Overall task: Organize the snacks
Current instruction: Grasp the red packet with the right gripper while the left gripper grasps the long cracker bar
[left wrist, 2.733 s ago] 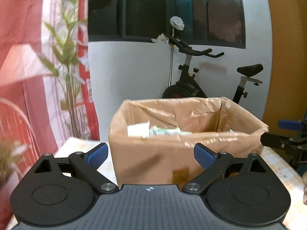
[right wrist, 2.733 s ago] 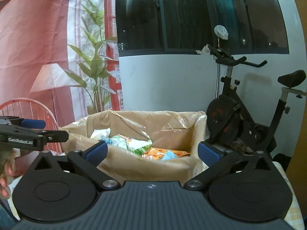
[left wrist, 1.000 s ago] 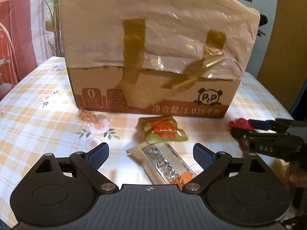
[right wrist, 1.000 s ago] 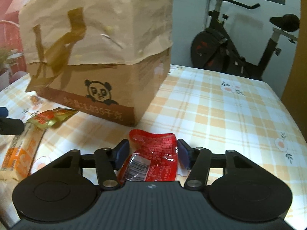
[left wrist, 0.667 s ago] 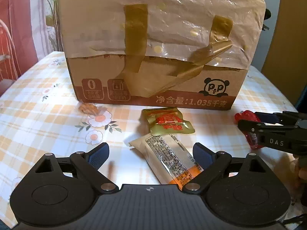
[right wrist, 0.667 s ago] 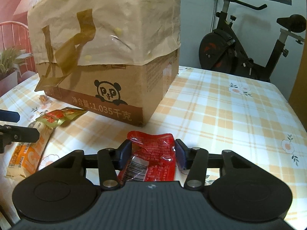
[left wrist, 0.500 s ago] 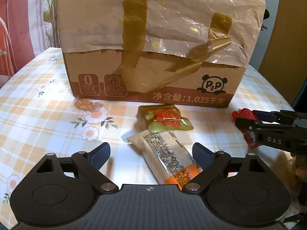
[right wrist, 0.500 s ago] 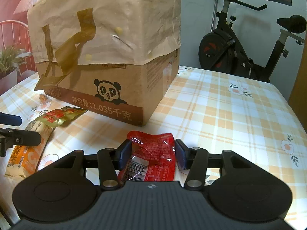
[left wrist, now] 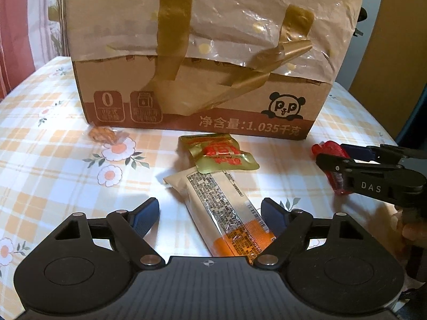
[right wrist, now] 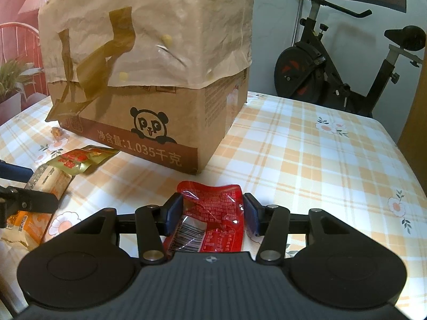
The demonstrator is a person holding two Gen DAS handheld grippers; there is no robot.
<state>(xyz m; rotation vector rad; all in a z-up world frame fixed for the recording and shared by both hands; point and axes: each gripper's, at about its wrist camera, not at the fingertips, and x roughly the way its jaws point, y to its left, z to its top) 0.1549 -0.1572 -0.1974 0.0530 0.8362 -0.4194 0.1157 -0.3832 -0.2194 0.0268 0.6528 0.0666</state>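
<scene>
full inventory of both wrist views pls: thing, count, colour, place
cardboard box: 1, brown with panda logo, plastic liner taped over its sides, back of table
long snack bar: 1, cream and orange, lying between the left gripper's fingers
gold packet: 1, gold and red, overlapping the bar's far end
red packet: 1, red, between the right gripper's pads
small orange candy: 1, by the box's left corner
tablecloth: 1, orange check with flowers
exercise bike: 1, black, behind table
plant: 1, green, left edge
left gripper: 1, black, open, jaws just been closing
right gripper: 1, black, shut on red packet
</scene>
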